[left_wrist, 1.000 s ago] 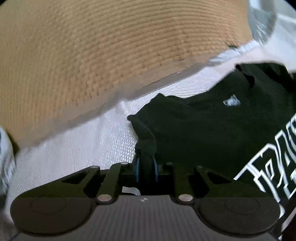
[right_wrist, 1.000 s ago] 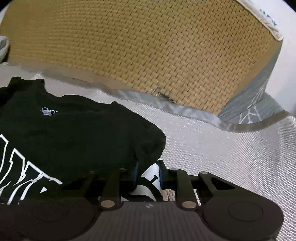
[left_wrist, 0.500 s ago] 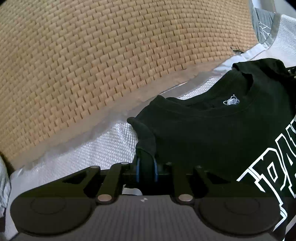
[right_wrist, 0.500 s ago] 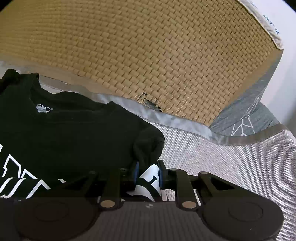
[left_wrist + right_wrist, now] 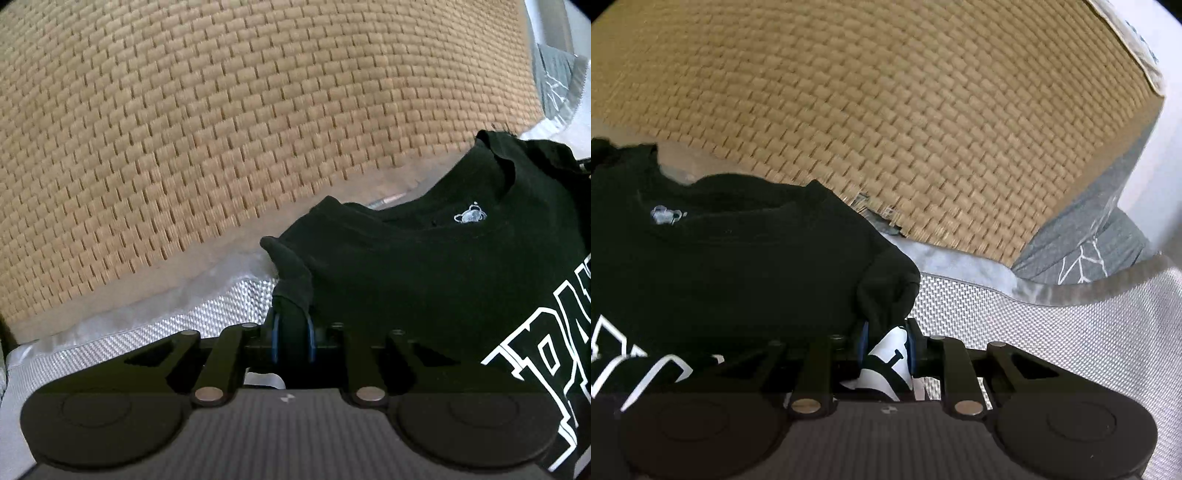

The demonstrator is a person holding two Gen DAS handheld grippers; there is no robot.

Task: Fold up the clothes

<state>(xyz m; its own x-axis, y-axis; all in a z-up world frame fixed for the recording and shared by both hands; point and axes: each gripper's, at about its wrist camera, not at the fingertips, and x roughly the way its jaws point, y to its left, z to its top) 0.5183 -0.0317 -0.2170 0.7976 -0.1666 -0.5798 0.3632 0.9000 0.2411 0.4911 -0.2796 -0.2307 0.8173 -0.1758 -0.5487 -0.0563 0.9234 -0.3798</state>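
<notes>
Garment, one: a black cotton T-shirt with white block lettering (image 5: 443, 288), which we hold at both shoulders, its collar and a small white neck print lying ahead of the fingers. Our left gripper (image 5: 291, 332) has its blue-edged fingers (image 5: 275, 334) drawn narrow onto a bunched fold of black cloth at the shirt's left edge; the body spreads off to the right of them. Our right gripper (image 5: 885, 341) pinches the opposite edge likewise, black and white printed fabric pressed between its fingers (image 5: 911, 345), the body spreading to their left. Beyond both pairs of fingers we list a tan woven rattan mat (image 5: 886, 122), bordered in grey tape. Under the fingers lies a silver-white woven mesh sheet (image 5: 1052, 332), and ahead to the right of the right fingers, a grey cloth with white line pattern (image 5: 1082, 251).
</notes>
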